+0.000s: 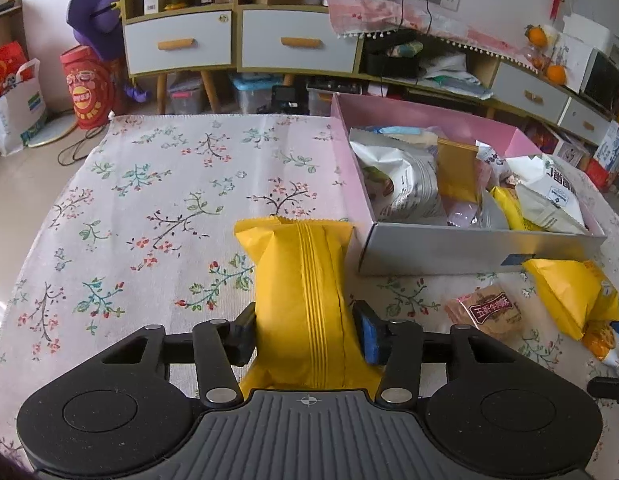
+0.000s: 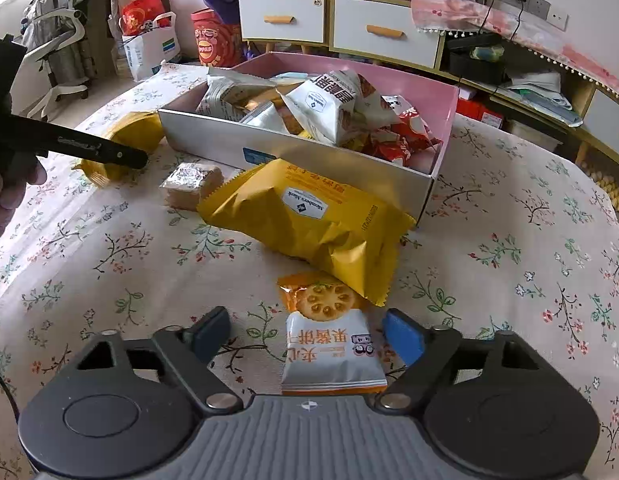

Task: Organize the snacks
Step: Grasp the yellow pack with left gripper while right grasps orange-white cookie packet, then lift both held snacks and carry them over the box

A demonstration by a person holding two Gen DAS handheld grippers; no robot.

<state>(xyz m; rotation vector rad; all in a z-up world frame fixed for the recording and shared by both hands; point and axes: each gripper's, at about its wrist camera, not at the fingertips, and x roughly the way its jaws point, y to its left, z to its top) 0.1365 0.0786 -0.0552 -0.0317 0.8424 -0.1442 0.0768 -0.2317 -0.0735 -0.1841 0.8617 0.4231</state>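
One yellow bag (image 1: pixel 305 300) is squeezed tight in the left gripper (image 1: pixel 305 336) and may pop, while the right gripper (image 2: pixel 307 338) waits wide apart around a cracker pack (image 2: pixel 331 350).

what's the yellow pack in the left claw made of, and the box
Yellow pack: seemingly matte plastic film, judging by its creases, ribbed back seam and serrated end. Box: likely coated cardboard, with stiff flat walls, a silvery-grey outside and a pink inside.

Plain yellow packet (image 1: pixel 305 300); white tablecloth (image 1: pixel 149 200) with floral sprigs; box (image 1: pixel 469 246) pink inside, silver outside; orange-and-white biscuit pack (image 2: pixel 329 340) near right.
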